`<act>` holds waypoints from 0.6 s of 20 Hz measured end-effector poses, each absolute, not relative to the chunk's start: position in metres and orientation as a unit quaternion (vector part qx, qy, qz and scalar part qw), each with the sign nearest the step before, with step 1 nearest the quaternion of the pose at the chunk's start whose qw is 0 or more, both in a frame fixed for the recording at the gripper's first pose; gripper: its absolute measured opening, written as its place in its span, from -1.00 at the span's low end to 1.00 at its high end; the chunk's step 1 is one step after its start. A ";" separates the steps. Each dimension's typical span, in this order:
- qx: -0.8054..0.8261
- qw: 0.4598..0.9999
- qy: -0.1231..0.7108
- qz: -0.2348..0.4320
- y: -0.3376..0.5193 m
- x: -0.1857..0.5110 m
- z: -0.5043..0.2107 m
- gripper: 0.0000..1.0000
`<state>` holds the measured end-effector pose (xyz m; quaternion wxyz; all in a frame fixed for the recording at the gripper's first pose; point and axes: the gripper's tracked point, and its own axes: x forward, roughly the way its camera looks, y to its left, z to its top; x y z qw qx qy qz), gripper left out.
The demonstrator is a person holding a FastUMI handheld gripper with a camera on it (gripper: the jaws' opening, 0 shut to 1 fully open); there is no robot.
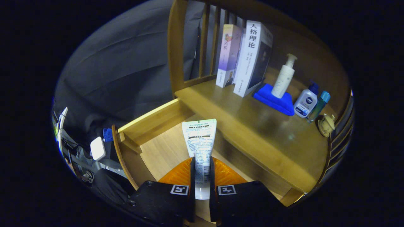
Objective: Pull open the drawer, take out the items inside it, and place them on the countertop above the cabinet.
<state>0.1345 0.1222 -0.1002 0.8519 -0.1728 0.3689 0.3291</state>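
Observation:
A white squeeze tube (200, 142) with printed text stands between my fingers, its flat crimped end pointing away from me. My gripper (201, 171) is shut on the tube, both fingers pressing its sides. Below the tube lies the pulled-out wooden drawer (157, 151), whose pale floor shows on both sides of the fingers. The wooden countertop (258, 126) above the cabinet stretches to the right of the drawer and beyond the tube.
On the countertop stand two upright books (249, 56), a white pump bottle (284, 77) on a folded blue cloth (274, 99), a small white bottle (305, 102), a teal bottle (319, 105) and a small ceramic pot (326, 124). Wooden slats (206, 41) rise behind.

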 end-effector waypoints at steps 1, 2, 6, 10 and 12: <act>-0.163 0.857 0.366 0.324 0.120 0.138 -0.094 -0.61; -0.151 0.865 0.360 0.314 0.117 0.145 -0.088 -0.61; -0.091 0.889 0.358 0.271 0.102 0.169 -0.073 -0.61; -0.012 0.906 0.357 0.226 0.087 0.194 -0.062 -0.61; 0.022 0.913 0.356 0.198 0.076 0.211 -0.059 -0.61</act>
